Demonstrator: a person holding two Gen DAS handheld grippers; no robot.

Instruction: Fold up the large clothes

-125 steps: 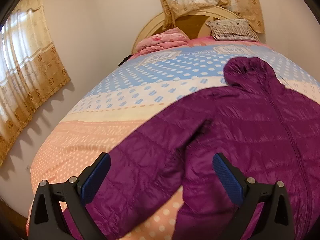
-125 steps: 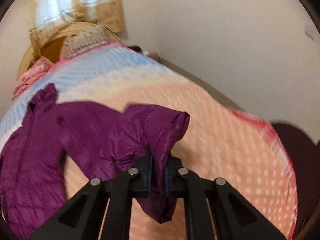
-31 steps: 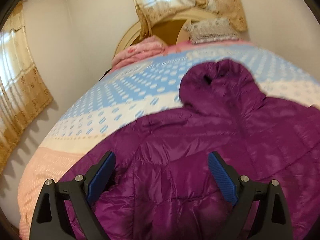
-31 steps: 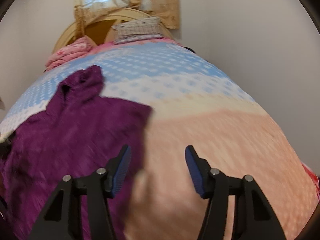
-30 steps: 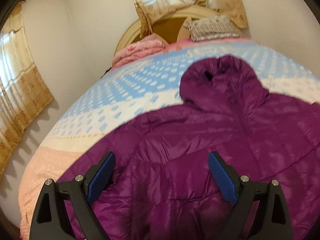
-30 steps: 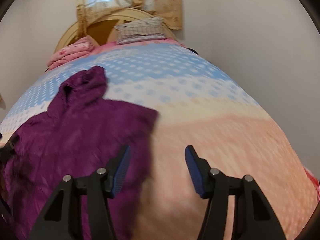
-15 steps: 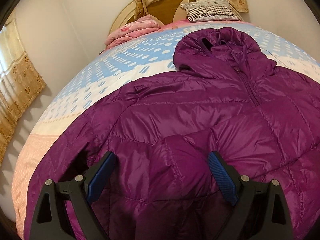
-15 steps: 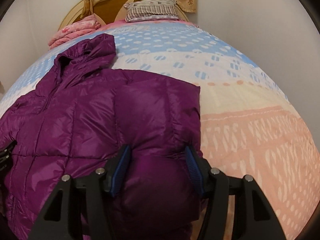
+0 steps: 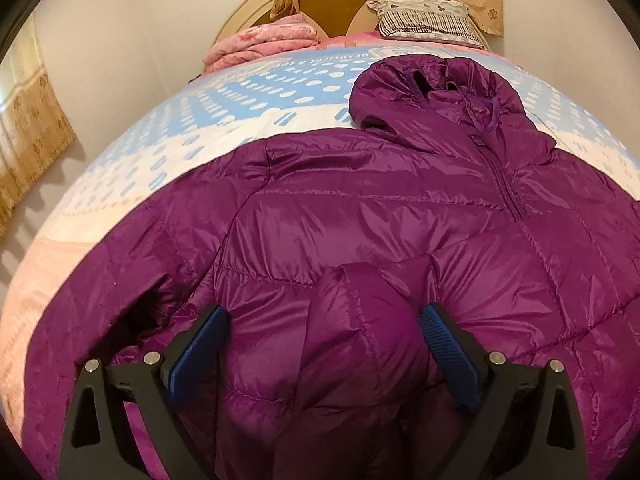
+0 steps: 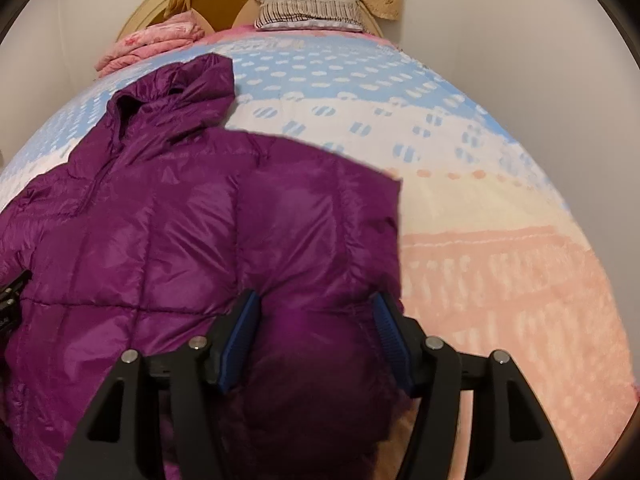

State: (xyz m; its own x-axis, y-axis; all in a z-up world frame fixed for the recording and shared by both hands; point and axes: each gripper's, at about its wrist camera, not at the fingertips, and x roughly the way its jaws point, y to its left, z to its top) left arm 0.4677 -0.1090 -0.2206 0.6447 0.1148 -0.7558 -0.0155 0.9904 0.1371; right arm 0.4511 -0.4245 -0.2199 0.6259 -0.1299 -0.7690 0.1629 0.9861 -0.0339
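A purple hooded puffer jacket (image 9: 360,220) lies front-up on the bed, zipped, with its hood (image 9: 432,88) toward the headboard. One sleeve is folded in over the chest. My left gripper (image 9: 324,312) hangs open just above that sleeve's puffy end, which bulges between the blue pads (image 9: 196,352) without being pinched. In the right wrist view the jacket (image 10: 180,240) has its other side folded inward. My right gripper (image 10: 316,298) hovers close over that folded part. Its jaws are opening and the fabric swells up between them.
The bedspread (image 10: 500,280) is dotted, blue at the head and peach at the foot, and is bare to the jacket's right. A striped pillow (image 10: 312,8) and a folded pink blanket (image 9: 260,40) lie by the round headboard. A curtain (image 9: 24,140) hangs at the left.
Both grippers have dropped and tilted down, closer to the jacket. The right one earlier held a sleeve shut; that sleeve now lies folded on the jacket and the gripper is open.
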